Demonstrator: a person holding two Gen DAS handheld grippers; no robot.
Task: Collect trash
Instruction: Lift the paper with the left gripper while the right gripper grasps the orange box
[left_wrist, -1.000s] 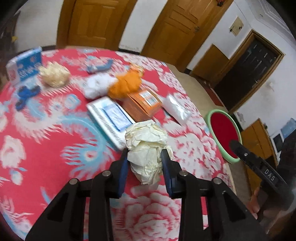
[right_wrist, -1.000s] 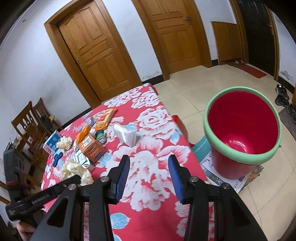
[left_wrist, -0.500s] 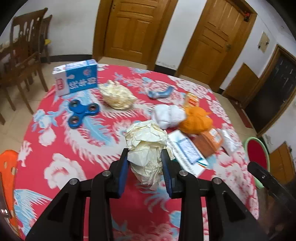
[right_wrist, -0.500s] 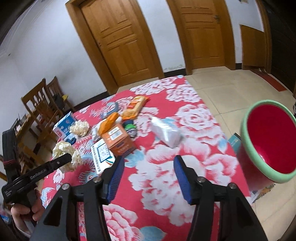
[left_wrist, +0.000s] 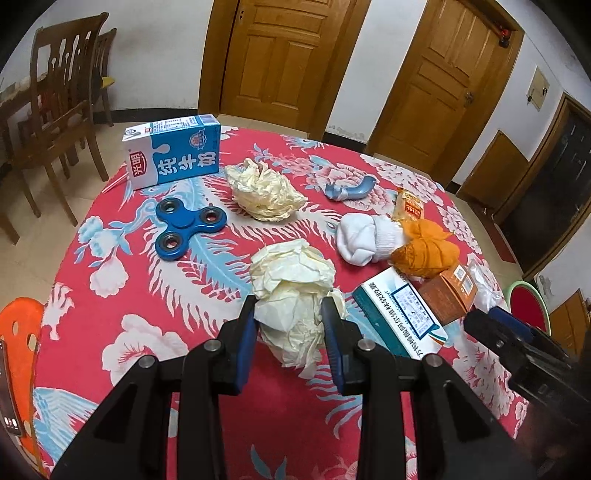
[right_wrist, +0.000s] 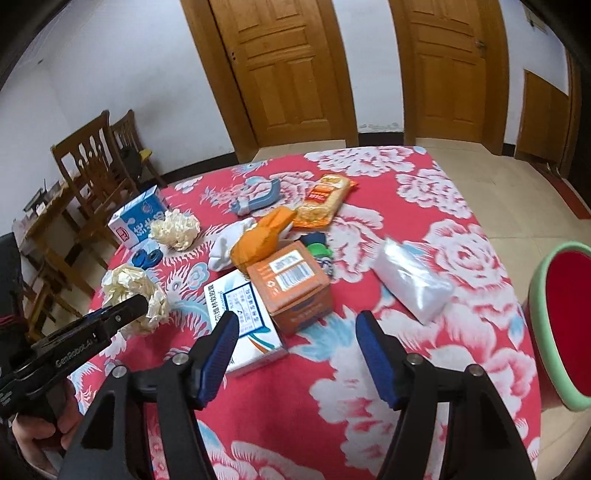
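Observation:
My left gripper (left_wrist: 290, 332) is shut on a crumpled cream paper ball (left_wrist: 291, 280), held just above the red flowered tablecloth (left_wrist: 122, 280). The right wrist view shows the same ball (right_wrist: 129, 288) at the left gripper's tip. My right gripper (right_wrist: 295, 339) hangs over the table's near side, just short of an orange box (right_wrist: 291, 284) and a white-blue box (right_wrist: 243, 314). Its jaws are opening with nothing between them. A red bin with a green rim (right_wrist: 535, 295) stands on the floor off the table's right edge.
On the table lie a second paper ball (left_wrist: 264, 192), a milk carton (left_wrist: 173, 155), a blue fidget spinner (left_wrist: 188, 227), a white sock (left_wrist: 365, 236), an orange cloth (left_wrist: 424, 251), a clear bag (right_wrist: 413, 280) and a snack packet (right_wrist: 325, 199). Wooden chairs (left_wrist: 62, 110) stand beyond the far left.
The left gripper swung left over the table, still holding the paper ball. The right gripper turned from the bin toward the boxes and its jaws widened.

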